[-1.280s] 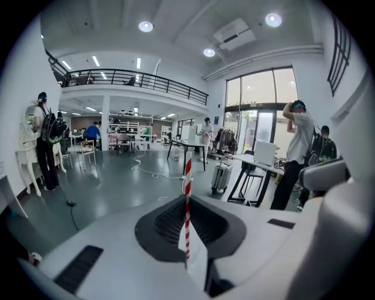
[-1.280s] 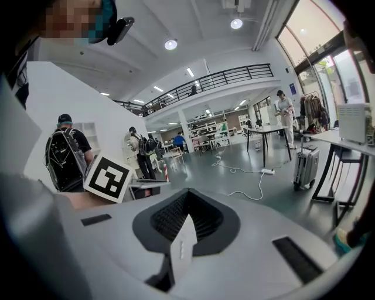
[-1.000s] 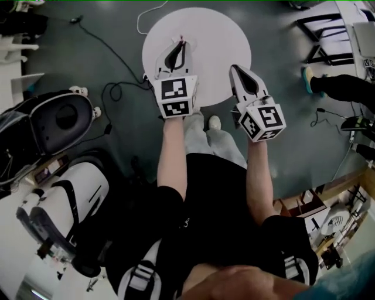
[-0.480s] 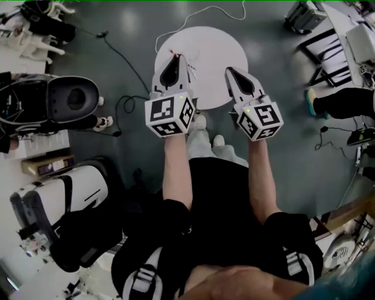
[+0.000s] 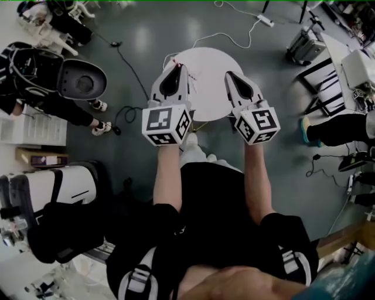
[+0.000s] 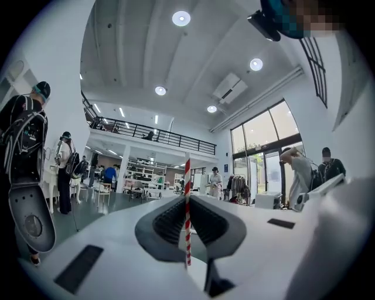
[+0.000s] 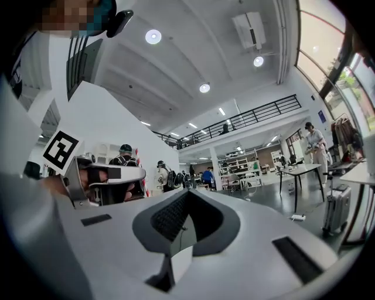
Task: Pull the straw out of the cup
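We noted the left gripper [image 5: 177, 65] with its fingers clenched on the straw [image 6: 187, 217], a thin paper-like tube in red and white spiral stripes. The straw stood upright between the dark ribbed pads [image 6: 167, 220]. Its upper end rose above the finger tips and its lower end stopped inside the gap. From the head view the straw showed only as a faint red line [image 5: 190, 72] at the left gripper's tip, over the near edge of the tabletop [image 5: 217, 88].

The right gripper [image 5: 229, 76] had its fingers drawn together at the tips, and we saw nothing held between them. Both grippers had smooth white moulded shells, narrowing to a point. Each carried a cube with black-and-white square markers, left [image 5: 166, 125] and right [image 5: 258, 125].

The tabletop was round, plain white and matt. It stood on a grey, slightly glossy floor [image 5: 281, 135]. A white cable [image 5: 234, 38] ran across the floor beyond it.

The gripper views pointed up into a tall hall. We recorded:
- a white ceiling with round recessed lights [image 6: 181, 18]
- a mezzanine with a dark railing [image 6: 158, 136]
- tall glazed windows [image 6: 263, 135]
- several people standing at a distance
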`<state>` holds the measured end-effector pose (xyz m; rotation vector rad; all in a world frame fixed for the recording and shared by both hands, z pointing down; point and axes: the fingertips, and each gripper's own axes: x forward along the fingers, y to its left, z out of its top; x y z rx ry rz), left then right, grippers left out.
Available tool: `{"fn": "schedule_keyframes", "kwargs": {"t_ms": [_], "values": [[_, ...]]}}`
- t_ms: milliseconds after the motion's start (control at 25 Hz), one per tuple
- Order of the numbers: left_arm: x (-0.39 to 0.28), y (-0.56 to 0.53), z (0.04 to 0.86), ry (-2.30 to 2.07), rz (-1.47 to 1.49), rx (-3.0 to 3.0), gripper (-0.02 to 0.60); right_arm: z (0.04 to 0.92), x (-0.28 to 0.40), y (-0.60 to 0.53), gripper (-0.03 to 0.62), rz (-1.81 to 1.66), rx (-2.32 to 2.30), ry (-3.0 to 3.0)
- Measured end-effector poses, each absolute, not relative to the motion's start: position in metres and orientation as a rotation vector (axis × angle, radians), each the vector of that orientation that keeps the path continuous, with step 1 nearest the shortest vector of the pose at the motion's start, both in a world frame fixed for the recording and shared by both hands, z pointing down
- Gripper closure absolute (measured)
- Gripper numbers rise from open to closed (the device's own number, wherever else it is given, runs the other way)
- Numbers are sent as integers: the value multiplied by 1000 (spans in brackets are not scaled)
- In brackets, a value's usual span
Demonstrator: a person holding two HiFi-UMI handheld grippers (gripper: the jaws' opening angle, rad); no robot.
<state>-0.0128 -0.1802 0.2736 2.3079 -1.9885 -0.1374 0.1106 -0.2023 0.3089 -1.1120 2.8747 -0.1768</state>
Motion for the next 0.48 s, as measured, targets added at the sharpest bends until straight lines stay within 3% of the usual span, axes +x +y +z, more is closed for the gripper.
{"fn": "schedule_keyframes", "kwargs": {"t_ms": [480], "values": [[-8, -174, 266, -2021, -126, 2308, 555, 297, 105, -197, 580, -137, -1035, 2887]]}}
